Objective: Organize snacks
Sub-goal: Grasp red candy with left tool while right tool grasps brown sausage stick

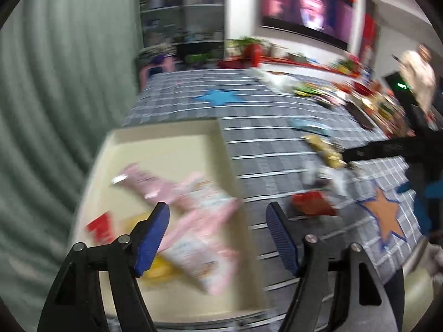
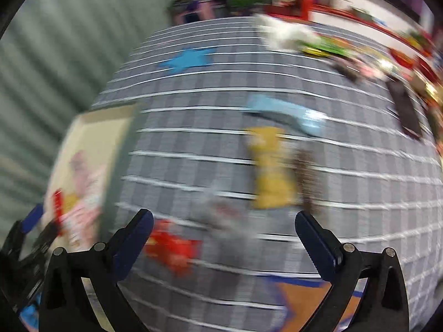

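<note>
- Both views are smeared by motion blur, so fine detail on the packets cannot be read.
- The left gripper (image 1: 217, 231) hangs over the right edge of a cream tray (image 1: 166, 132), its blue-padded jaws spread wide with nothing between them.
- In the tray lie pink snack packets (image 1: 193, 215), directly under and ahead of the left jaw; a red packet (image 1: 101, 228) and a yellow packet (image 1: 157, 271) lie beside them, nearer the camera.
- The tray sits on a grey checked tablecloth (image 1: 263, 160) bearing a blue star (image 1: 218, 96) and an orange star (image 1: 387, 215).
- The right gripper (image 2: 224, 222) hovers above the cloth, well to the right of the tray, its jaws wide apart and empty.
- A red snack packet (image 2: 173, 247) lies on the cloth just ahead of its left jaw.
- A greyish packet (image 2: 227, 215), too blurred to name, lies between the jaws' line of sight.
- A yellow snack bag (image 2: 272, 168) lies farther ahead, with a light blue packet (image 2: 288, 113) beyond it.
- More snacks are heaped along the far right of the table (image 2: 360, 63).
</note>
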A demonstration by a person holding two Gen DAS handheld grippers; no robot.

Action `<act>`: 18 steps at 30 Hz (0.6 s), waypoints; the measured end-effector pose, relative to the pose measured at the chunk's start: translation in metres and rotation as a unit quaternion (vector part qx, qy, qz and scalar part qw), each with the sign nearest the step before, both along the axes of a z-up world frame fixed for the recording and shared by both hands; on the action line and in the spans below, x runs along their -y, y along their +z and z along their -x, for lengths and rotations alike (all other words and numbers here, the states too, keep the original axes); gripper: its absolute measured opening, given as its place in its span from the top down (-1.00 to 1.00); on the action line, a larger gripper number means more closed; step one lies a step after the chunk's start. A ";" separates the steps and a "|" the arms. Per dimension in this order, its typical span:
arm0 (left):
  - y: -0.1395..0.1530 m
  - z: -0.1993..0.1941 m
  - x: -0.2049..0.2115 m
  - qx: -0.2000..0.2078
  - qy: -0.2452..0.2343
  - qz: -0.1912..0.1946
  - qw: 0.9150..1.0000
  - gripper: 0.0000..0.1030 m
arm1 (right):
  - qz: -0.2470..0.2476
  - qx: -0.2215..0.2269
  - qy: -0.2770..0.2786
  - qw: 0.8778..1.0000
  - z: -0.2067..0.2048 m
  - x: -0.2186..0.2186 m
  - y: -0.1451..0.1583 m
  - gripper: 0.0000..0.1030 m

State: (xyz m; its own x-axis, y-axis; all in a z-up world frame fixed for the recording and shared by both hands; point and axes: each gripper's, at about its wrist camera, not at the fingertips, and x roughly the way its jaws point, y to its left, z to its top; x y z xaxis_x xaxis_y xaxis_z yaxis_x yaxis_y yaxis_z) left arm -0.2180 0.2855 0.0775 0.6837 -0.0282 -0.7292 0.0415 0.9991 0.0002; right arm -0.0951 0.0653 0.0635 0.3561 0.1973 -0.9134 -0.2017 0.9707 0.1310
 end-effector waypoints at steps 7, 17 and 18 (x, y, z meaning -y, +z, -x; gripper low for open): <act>-0.016 -0.032 0.086 -0.018 -0.071 -0.070 0.995 -0.53 | 0.009 -0.016 -0.049 0.999 -0.005 0.060 -0.020 -1.00; -0.044 -0.046 0.111 -0.028 -0.119 -0.141 0.982 -0.55 | 0.042 -0.019 -0.030 0.998 -0.035 0.063 -0.040 -1.00; -0.045 -0.048 0.111 -0.031 -0.123 -0.135 0.983 -0.55 | 0.049 -0.021 -0.021 0.998 -0.038 0.058 -0.043 -1.00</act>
State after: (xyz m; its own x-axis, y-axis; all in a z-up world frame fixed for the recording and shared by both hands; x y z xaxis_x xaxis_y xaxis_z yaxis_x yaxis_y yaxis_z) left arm -0.1700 0.1746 0.0328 0.6352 0.0139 -0.7722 0.2890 0.9229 0.2543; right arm -0.0570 0.0074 0.0204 0.3240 0.0925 -0.9415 -0.1560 0.9868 0.0432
